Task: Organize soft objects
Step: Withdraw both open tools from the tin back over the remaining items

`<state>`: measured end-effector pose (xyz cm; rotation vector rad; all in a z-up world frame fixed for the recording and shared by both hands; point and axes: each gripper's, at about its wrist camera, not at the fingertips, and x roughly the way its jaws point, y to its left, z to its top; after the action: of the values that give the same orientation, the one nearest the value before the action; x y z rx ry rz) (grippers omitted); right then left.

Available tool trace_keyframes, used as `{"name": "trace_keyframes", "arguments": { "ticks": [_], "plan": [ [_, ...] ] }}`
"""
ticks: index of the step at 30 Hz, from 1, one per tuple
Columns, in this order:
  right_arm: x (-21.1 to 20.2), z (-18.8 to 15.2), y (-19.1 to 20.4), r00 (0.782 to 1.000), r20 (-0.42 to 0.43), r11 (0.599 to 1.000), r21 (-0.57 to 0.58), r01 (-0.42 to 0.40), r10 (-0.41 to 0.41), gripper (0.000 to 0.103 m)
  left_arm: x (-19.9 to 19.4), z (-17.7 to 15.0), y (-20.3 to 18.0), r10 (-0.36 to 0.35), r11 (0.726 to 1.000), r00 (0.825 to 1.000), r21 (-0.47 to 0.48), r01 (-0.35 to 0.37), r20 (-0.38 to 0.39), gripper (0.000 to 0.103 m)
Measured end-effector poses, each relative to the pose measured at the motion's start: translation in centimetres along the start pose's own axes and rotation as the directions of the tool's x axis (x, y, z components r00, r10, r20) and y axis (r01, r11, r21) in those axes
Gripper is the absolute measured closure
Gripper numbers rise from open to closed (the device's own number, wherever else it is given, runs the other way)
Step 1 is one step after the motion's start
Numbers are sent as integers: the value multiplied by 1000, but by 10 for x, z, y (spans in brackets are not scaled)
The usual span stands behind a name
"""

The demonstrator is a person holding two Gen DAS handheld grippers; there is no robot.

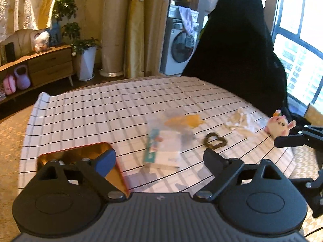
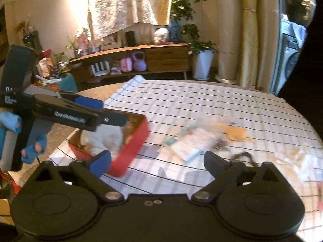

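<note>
red tin sits at the left edge of the checked cloth, something white and soft-looking already inside it, though blur makes it hard to say what. left gripper hangs just over the tin's near corner, jaws spread wide, nothing between them. moving right: a flat packet with teal strip lies ahead of the left jaws, long axis running away from the camera, then an orange soft piece, a dark ring-shaped band, crumpled clear wrap, and a pink plush toy at the far right edge. right gripper also released and empty, the band just ahead of its right finger. plush lies nearer the right hand, so that side likely takes it and carries it left to the tin.
</note>
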<state>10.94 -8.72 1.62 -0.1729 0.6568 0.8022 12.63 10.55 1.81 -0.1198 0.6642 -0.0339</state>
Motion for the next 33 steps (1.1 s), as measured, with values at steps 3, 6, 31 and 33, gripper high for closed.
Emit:
{"name": "trace_keyframes", "arguments": {
  "ticks": [3,6,31,33],
  "plan": [
    [-13,-8,-20,999,9,999,21,34,-34,5,9,3,-11,-39,999,999,-21,38,0,5],
    [-23,-14,-42,997,19,997,46,68,-69,5,20,6,-24,-59,998,998,-29,59,-1,0],
    [45,-32,-242,926,-84,887,268,376,-368,5,163,35,-67,-12,1000,997,19,14,-78,0],
    [59,-30,-251,922,-101,880,275,387,-374,5,180,38,-67,7,999,995,36,-3,-101,0]
  ]
}}
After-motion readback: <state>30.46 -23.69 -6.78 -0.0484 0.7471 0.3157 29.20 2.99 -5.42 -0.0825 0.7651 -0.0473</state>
